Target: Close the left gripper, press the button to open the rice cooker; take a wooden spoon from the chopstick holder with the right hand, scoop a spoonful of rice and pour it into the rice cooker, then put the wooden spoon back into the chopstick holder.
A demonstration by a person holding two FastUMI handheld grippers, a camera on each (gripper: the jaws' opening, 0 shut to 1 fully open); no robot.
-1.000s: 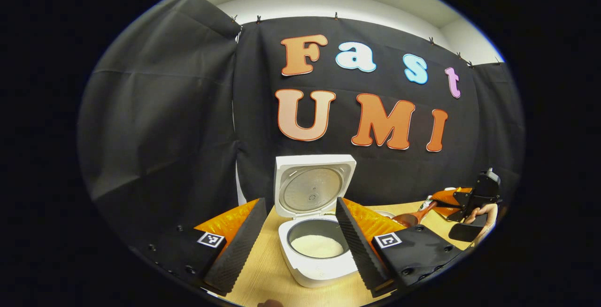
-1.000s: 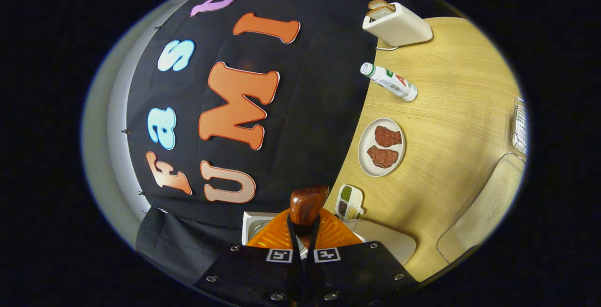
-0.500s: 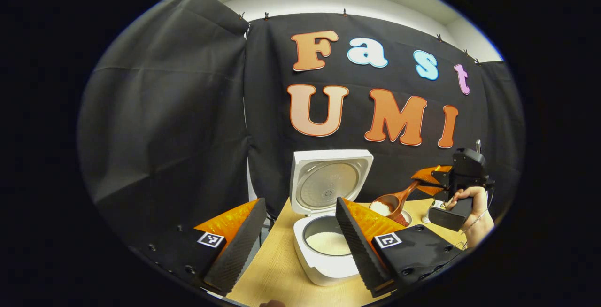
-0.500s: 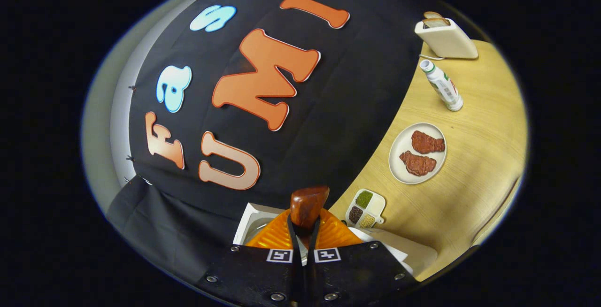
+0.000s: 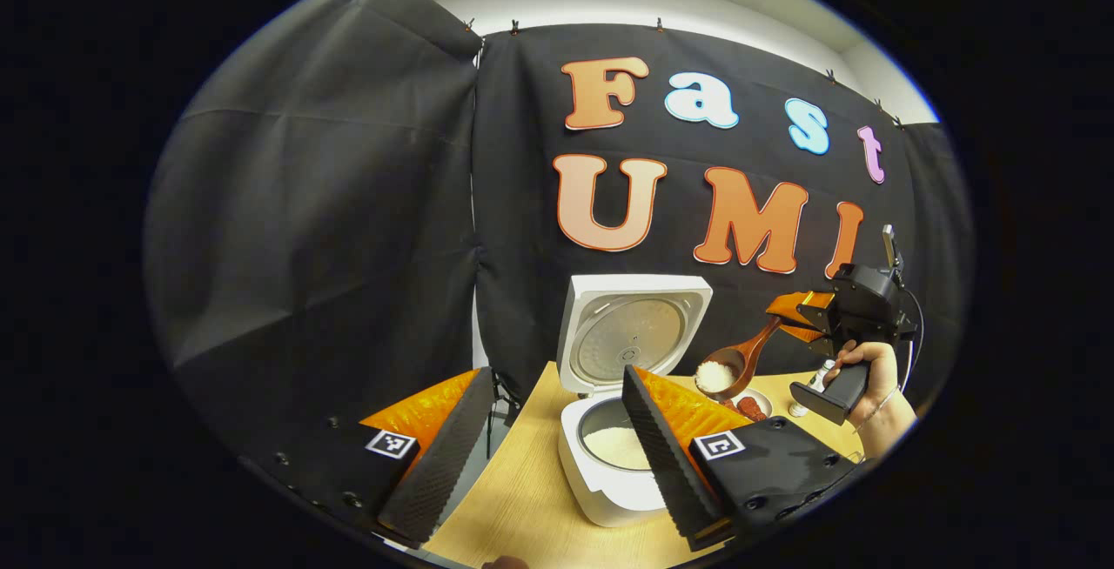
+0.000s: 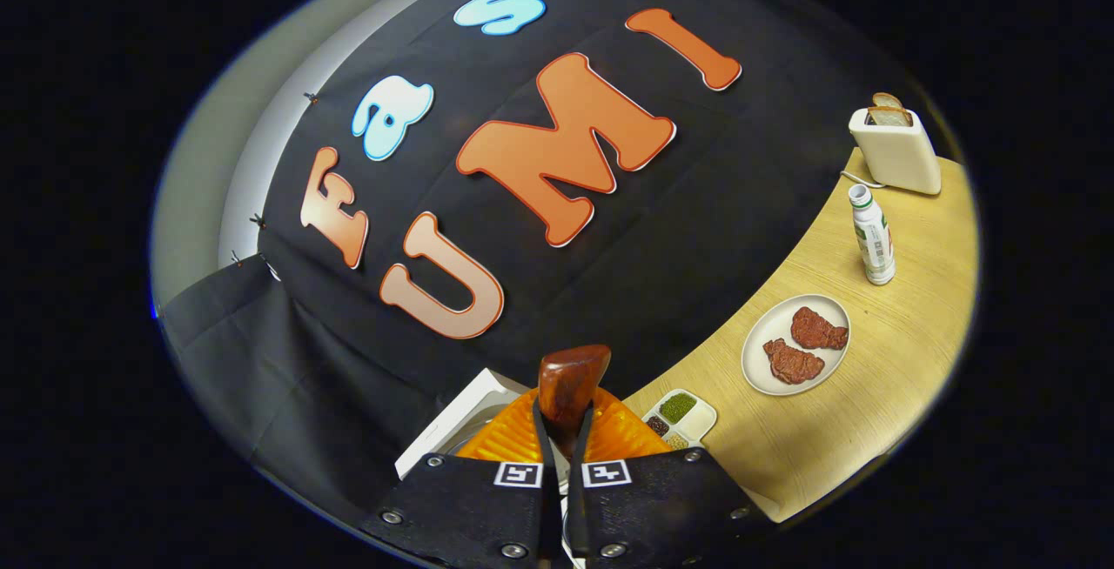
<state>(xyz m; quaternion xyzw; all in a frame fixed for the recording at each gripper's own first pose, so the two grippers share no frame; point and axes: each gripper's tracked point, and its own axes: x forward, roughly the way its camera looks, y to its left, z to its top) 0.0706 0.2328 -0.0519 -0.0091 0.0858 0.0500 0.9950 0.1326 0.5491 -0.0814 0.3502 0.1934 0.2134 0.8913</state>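
The white rice cooker (image 5: 609,491) stands open on the wooden table, lid (image 5: 631,330) upright, white rice in its pot (image 5: 614,445). My left gripper (image 5: 550,465) is open, short of the cooker, with nothing held. To the right a hand (image 5: 866,373) holds my right gripper (image 5: 796,315), shut on the handle of a wooden spoon (image 5: 740,360). The spoon's bowl carries white rice (image 5: 715,373) and hangs above and right of the pot. In the right gripper view the handle's end (image 6: 570,382) sticks out from the shut gripper (image 6: 561,434), and a corner of the cooker lid (image 6: 448,434) lies below.
A plate with two pieces of meat (image 6: 796,344), a small divided dish of grains (image 6: 683,417), an upright bottle (image 6: 872,234) and a toaster holding bread (image 6: 896,151) stand on the table (image 6: 870,395) along the booth wall. Bare tabletop (image 5: 513,499) lies left of the cooker.
The right gripper has lifted the spoon, now loaded with rice, and carried it up and toward the cooker. The left gripper has swung a little left and stays open.
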